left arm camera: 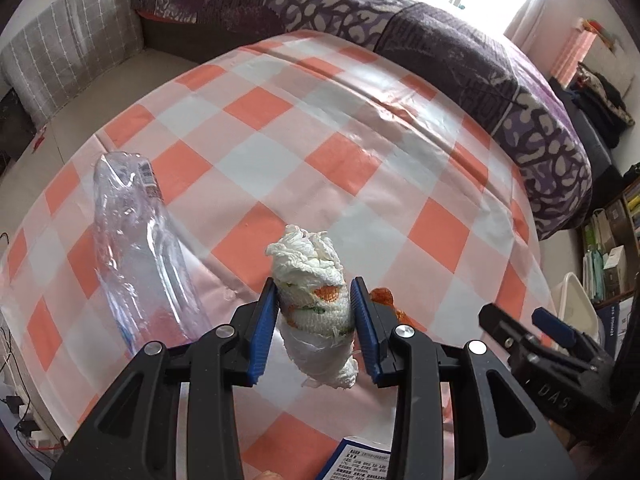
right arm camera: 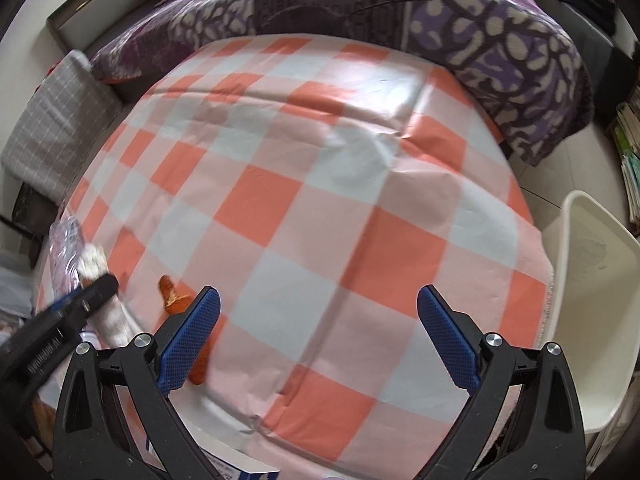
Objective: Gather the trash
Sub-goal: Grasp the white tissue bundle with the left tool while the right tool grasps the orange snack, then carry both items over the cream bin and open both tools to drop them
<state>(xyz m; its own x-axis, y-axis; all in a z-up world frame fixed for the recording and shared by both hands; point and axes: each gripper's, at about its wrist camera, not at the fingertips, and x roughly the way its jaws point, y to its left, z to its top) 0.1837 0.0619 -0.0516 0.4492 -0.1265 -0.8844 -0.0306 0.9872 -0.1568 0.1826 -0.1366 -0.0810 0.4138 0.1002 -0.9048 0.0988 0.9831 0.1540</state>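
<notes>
My left gripper (left arm camera: 316, 298) is shut on a crumpled white paper towel (left arm camera: 314, 280) with orange and green stains, held above the checked tablecloth (left arm camera: 320, 140). A crushed clear plastic bottle (left arm camera: 136, 240) lies to its left on the table. An orange scrap (left arm camera: 382, 295) lies just right of the left fingers; it also shows in the right wrist view (right arm camera: 170, 294). My right gripper (right arm camera: 318, 320) is open and empty over the table's near right part. The left gripper also shows at the left of the right wrist view (right arm camera: 84, 300).
A white bin (right arm camera: 588, 280) stands off the table's right edge. A printed blue-and-white box (left arm camera: 360, 460) lies at the near edge. A bed with a purple patterned quilt (left arm camera: 440, 40) runs behind the table. Shelves (left arm camera: 612, 240) stand at the right.
</notes>
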